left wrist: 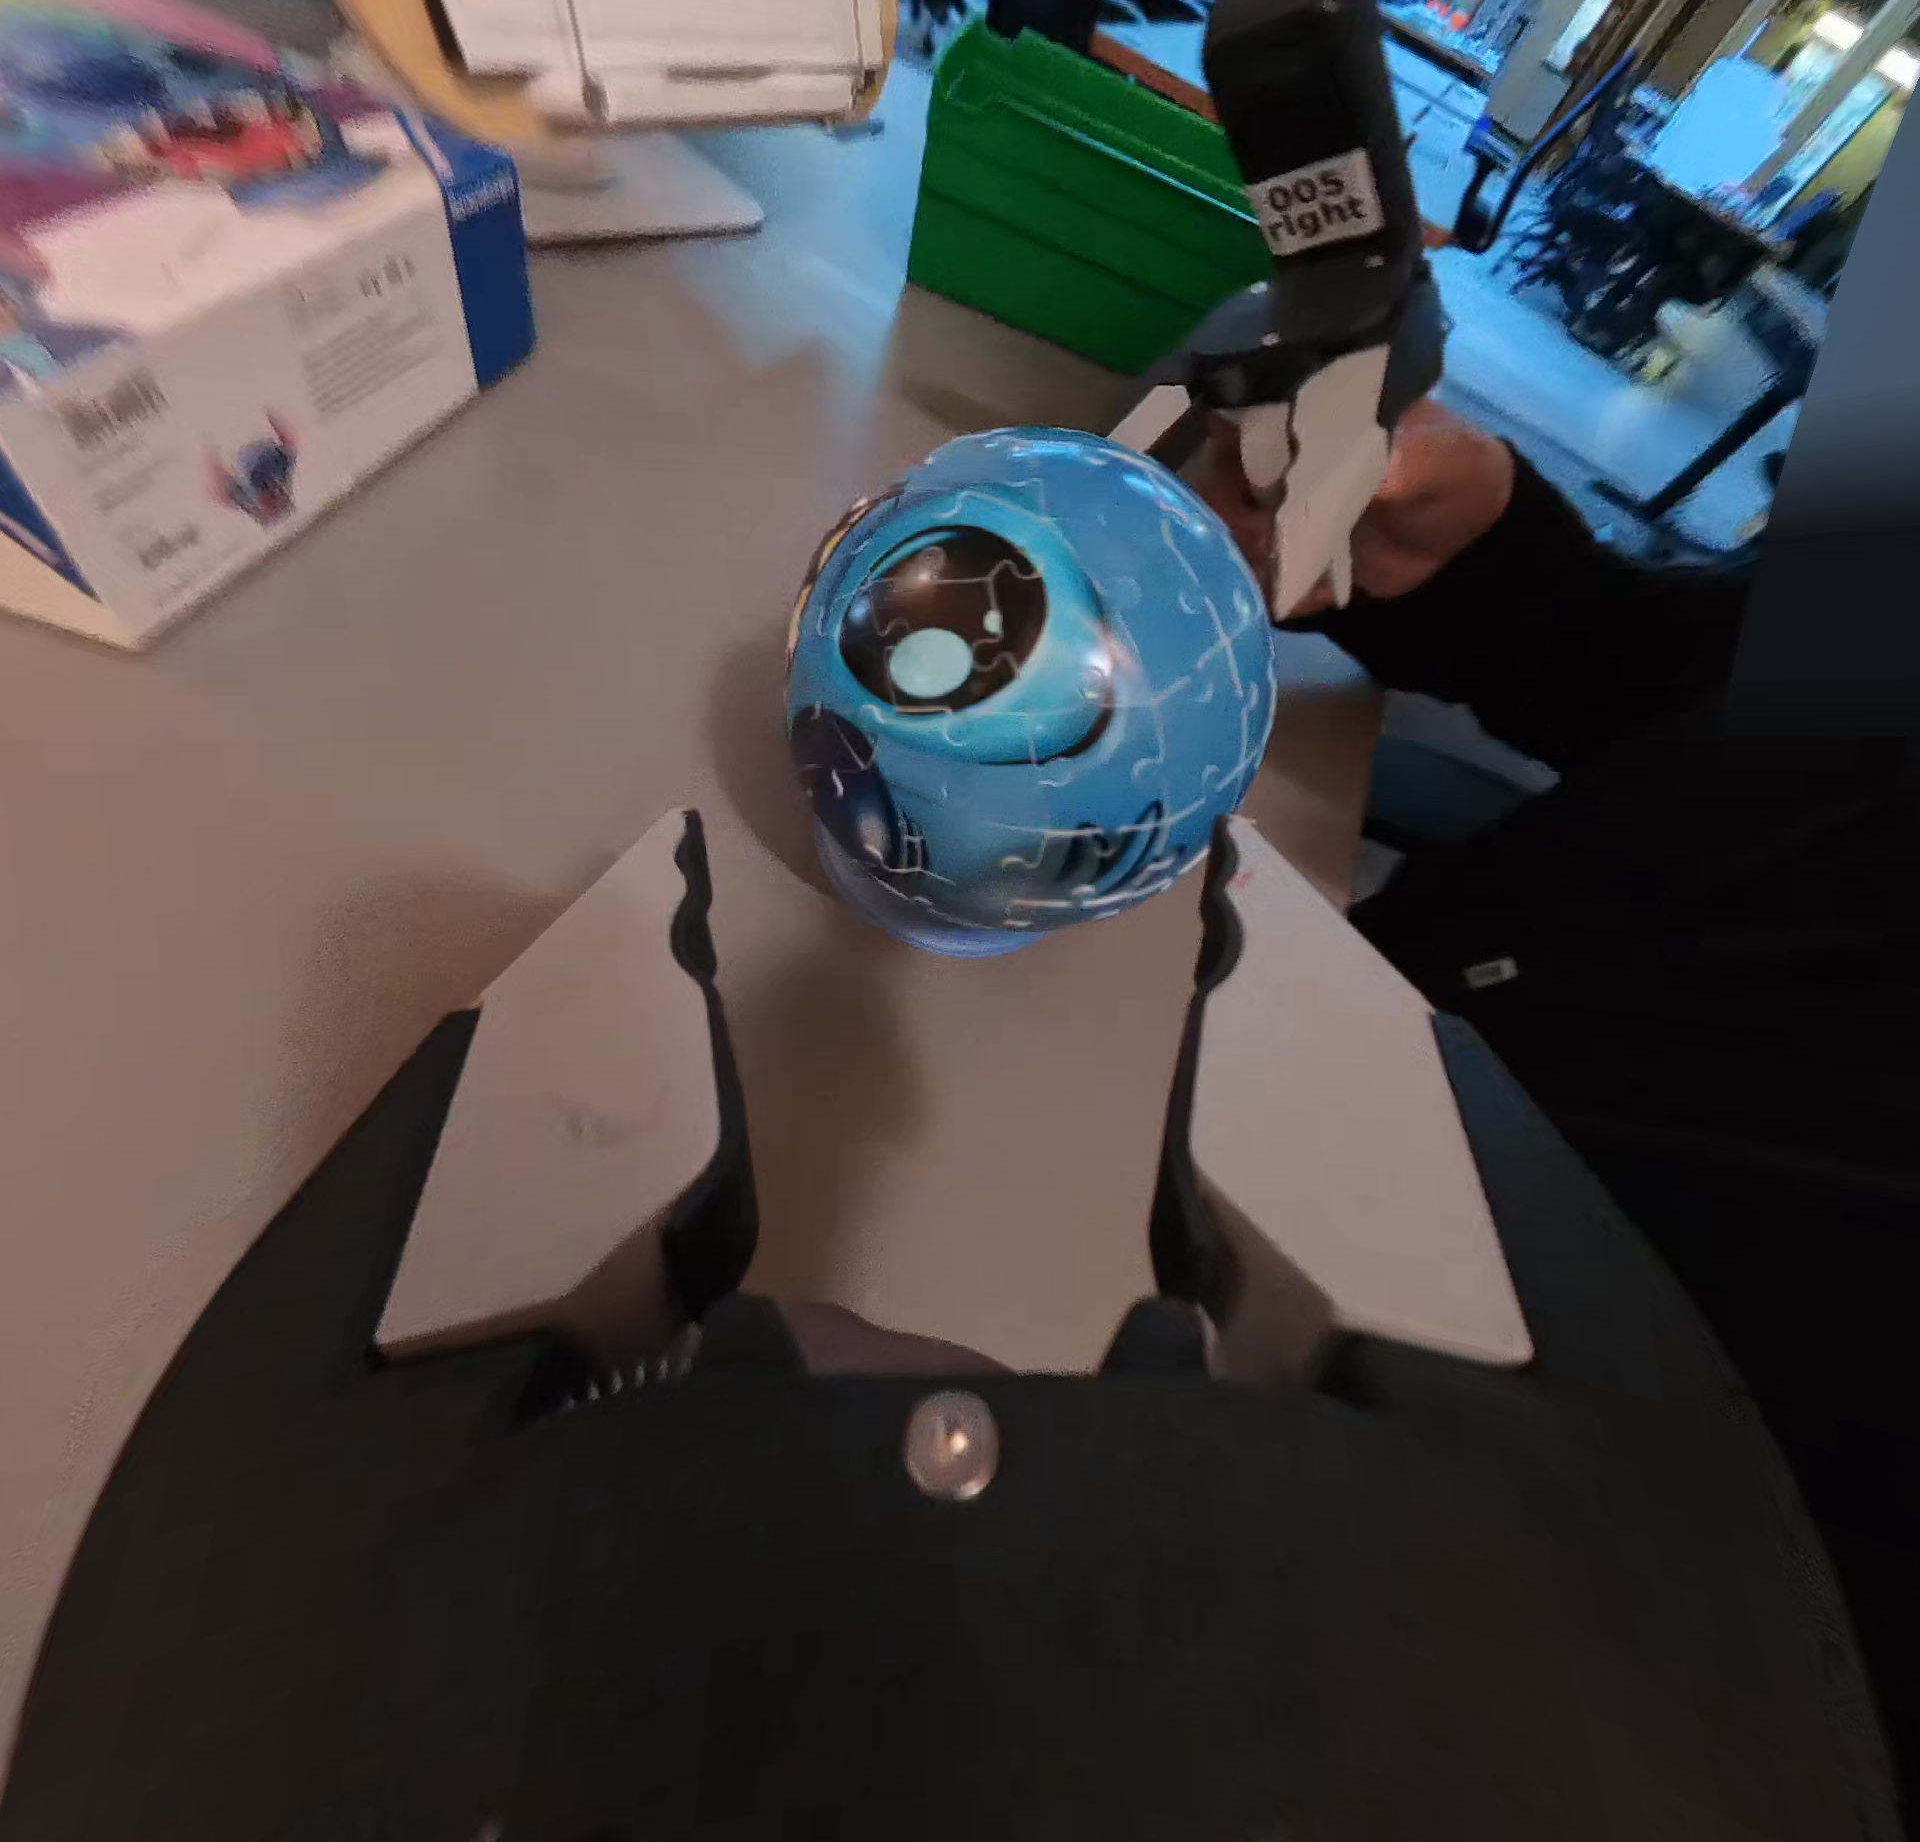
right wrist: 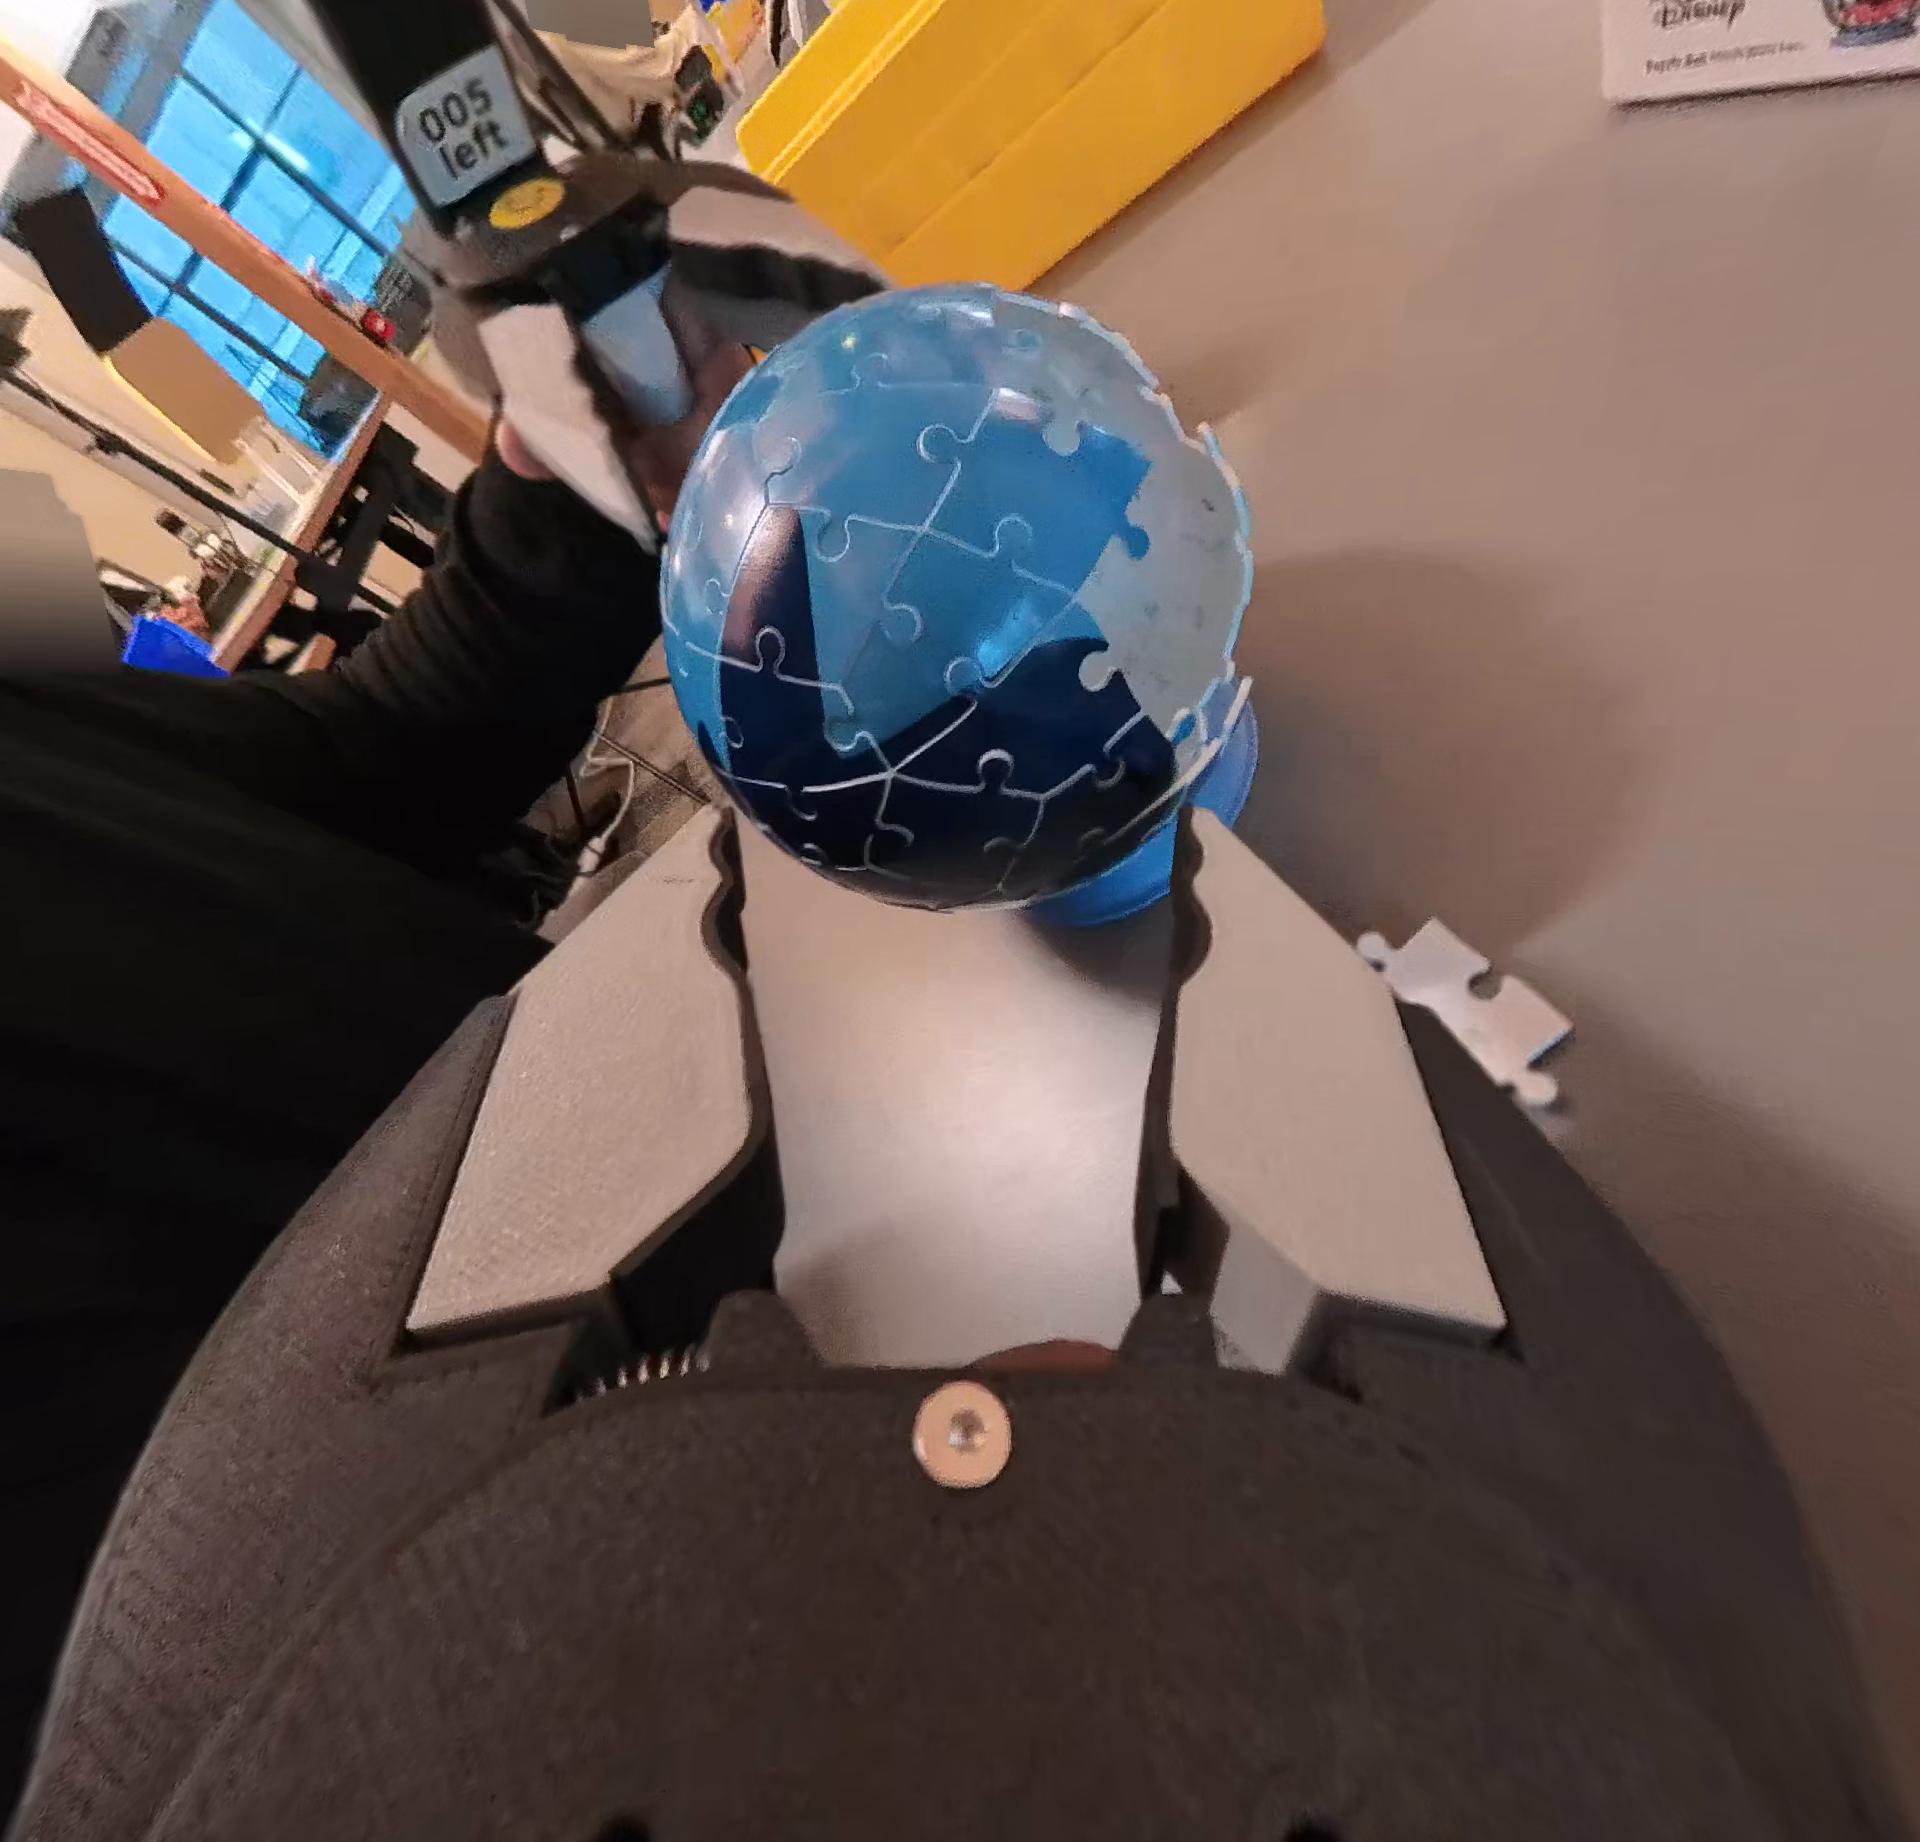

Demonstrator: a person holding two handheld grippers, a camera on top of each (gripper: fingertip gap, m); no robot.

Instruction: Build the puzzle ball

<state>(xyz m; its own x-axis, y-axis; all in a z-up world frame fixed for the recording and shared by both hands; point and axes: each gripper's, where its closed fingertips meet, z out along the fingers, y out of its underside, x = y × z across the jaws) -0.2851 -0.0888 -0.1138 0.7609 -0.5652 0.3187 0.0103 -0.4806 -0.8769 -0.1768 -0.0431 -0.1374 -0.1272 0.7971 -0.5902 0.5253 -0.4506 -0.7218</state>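
The puzzle ball is blue with a big dark eye printed on it and stands on a blue base on the grey table. In the right wrist view the ball shows a gap in its upper right shell with grey inside. A loose pale puzzle piece lies on the table right of my right gripper. My left gripper is open and empty, its tips at the ball's lower edge. My right gripper is open and empty, just short of the ball from the opposite side. It also shows beyond the ball in the left wrist view.
A green bin, the puzzle's box and a stand with papers are on the table beyond the ball. A yellow bin stands at the back in the right wrist view. A person's dark sleeve is at the left.
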